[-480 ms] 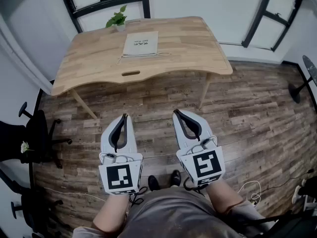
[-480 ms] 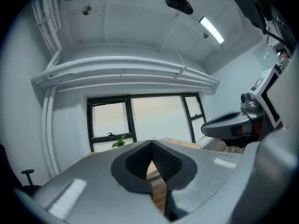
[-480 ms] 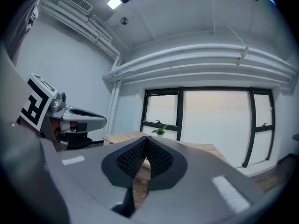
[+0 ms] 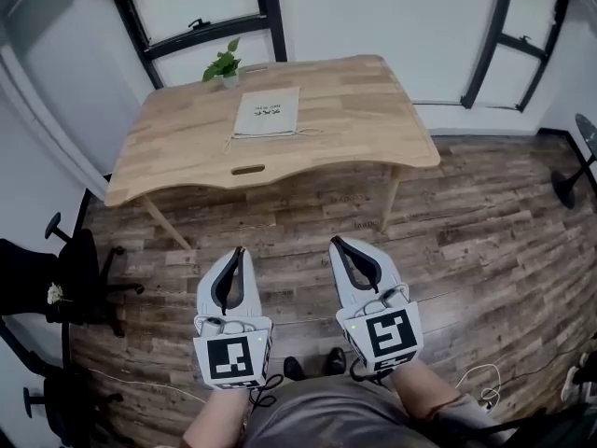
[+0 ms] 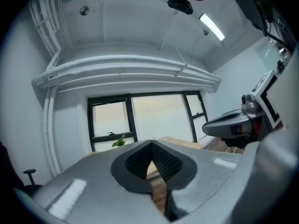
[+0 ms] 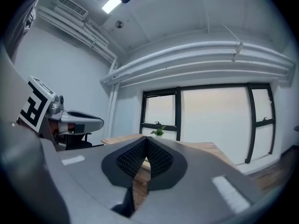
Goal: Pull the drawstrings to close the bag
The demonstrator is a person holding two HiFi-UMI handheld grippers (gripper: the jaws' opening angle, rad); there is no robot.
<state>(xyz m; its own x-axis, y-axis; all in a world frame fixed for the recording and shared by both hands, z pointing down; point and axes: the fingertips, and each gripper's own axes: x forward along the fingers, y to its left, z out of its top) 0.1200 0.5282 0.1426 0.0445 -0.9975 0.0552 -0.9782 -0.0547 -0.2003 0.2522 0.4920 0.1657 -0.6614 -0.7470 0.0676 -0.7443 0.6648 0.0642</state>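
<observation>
Ahead of me stands a light wooden table with rounded corners and an oval slot cut near its front edge. A small green potted plant sits at its far edge, before the black-framed windows. Dark wood-plank floor lies below me; a black office chair stands at my left.

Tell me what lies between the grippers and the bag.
Head view: from the left gripper and right gripper, bare plank floor, then the table's front strip with its slot, up to the bag. Nothing else lies there.
</observation>
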